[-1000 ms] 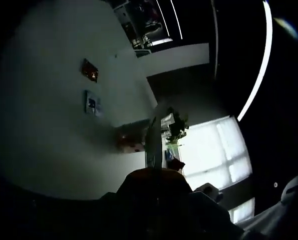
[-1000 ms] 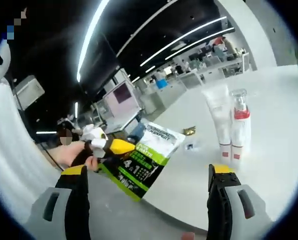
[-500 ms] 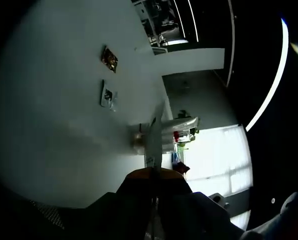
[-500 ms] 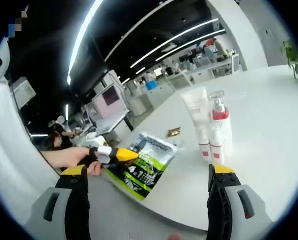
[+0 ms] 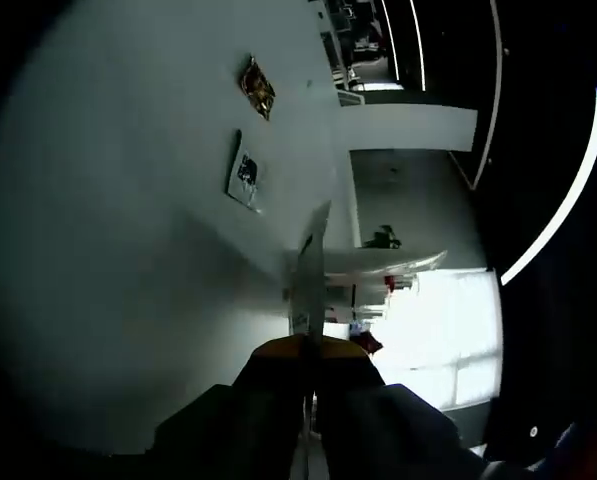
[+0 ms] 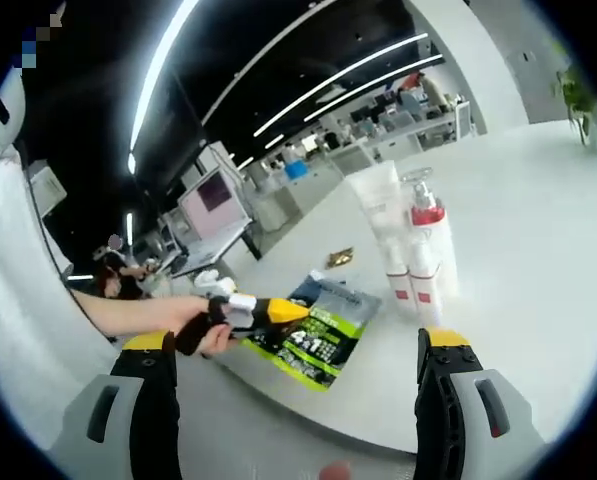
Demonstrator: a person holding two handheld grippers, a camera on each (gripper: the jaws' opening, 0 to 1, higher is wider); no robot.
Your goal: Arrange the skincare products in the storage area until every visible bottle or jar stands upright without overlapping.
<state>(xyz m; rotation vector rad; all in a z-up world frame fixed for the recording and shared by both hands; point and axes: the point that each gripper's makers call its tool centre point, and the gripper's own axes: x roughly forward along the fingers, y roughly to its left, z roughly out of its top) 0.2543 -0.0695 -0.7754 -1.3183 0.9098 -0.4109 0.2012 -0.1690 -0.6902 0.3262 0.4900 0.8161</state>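
1. In the right gripper view, the right gripper (image 6: pixel 298 380) has its two yellow-tipped jaws spread wide at 7 and 5 o'clock, with nothing between them, over the near edge of a white table (image 6: pixel 518 250).
2. On that table, at about 1 o'clock from the view's centre, a white tube (image 6: pixel 383 225) and a pump bottle (image 6: pixel 430 245) with a red collar stand upright, touching or very nearly so; which, I cannot tell. The tube stands cap-down, at the bottle's 9 o'clock side.
3. At 6 o'clock from the tube, a green and white pouch (image 6: pixel 318 330) lies flat at the table's near edge. A small gold packet (image 6: pixel 340 257) lies between the pouch and the tube, apart from both.
4. The left gripper (image 6: pixel 278 312) comes in from 9 o'clock, a hand (image 6: pixel 200 325) around its grip. Its yellow tip sits on the pouch's near corner.
5. The left gripper view is dark and rolled. The left gripper (image 5: pixel 308 330) has its jaws pressed together at 6 o'clock on a thin sheet seen edge-on, the pouch (image 5: pixel 309 275).
6. That view alone adds a small flat sachet (image 5: pixel 245 178) at 11 o'clock, with the gold packet (image 5: pixel 258 87) beyond it, and the table (image 5: pixel 128 250) under both.
7. Past the pouch's edge at 3 o'clock lies the pale tube (image 5: pixel 378 262), a red cap just beside it, against a bright window.
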